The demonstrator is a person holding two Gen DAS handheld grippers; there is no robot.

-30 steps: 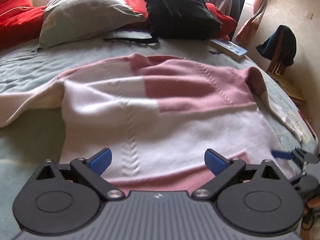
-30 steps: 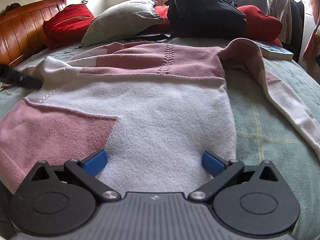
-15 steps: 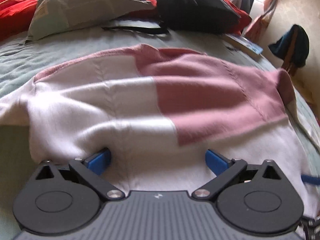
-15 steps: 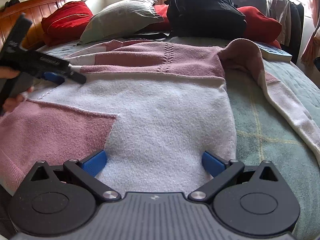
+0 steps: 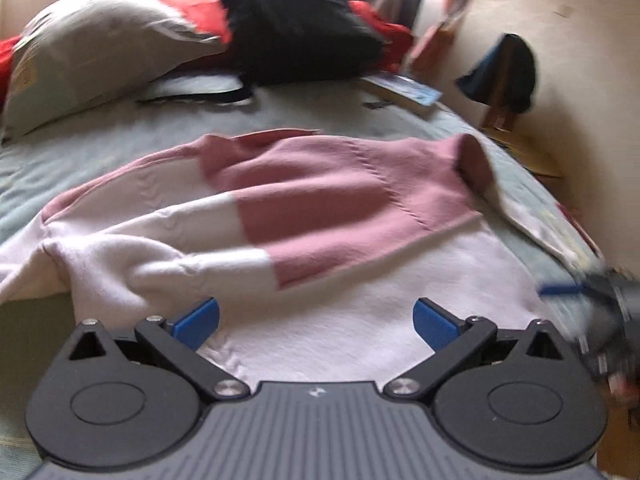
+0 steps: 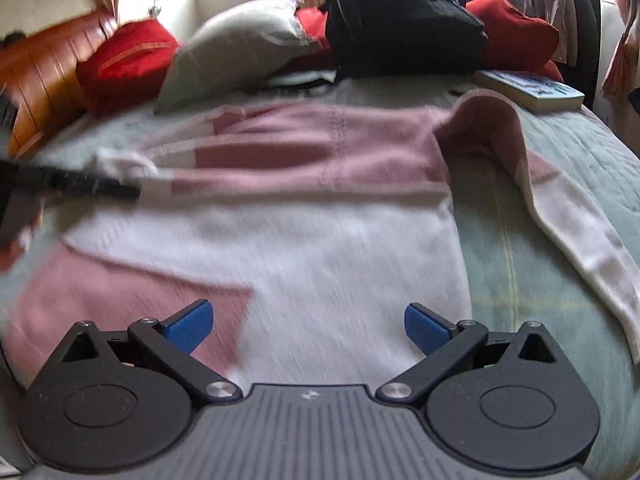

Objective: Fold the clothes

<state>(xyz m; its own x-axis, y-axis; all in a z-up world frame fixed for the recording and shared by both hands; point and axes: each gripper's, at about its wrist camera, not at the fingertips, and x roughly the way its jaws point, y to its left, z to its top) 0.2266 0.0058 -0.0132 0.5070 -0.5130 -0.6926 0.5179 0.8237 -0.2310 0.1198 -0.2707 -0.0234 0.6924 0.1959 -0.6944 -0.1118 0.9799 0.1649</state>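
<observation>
Sweater: we see a pink-and-white colour-block knit sweater (image 5: 304,240) spread flat on the pale green bedspread (image 6: 560,240), filling the middle of both views.
Sleeve: in the right wrist view one sleeve (image 6: 560,224) humps up at about 1 o'clock and trails down toward 4 o'clock, white at its lower end.
Left gripper: we find the left gripper (image 5: 316,318) with its blue fingertips (image 5: 196,320) wide apart and nothing between them, low over the white hem area at 6 o'clock (whether they touch the knit we cannot tell).
Right gripper: the right gripper (image 6: 308,326) is likewise spread apart and empty, over the hem where a pink panel meets white.
Cross views: the left gripper shows as a dark blurred bar at 9 o'clock in the right wrist view, beside the sweater's white shoulder.
Bed head: a grey pillow (image 6: 236,44), red cushions (image 6: 128,60) and a black backpack (image 6: 404,20) lie at 12 o'clock.
Book: a book (image 6: 532,90) rests at 2 o'clock.
</observation>
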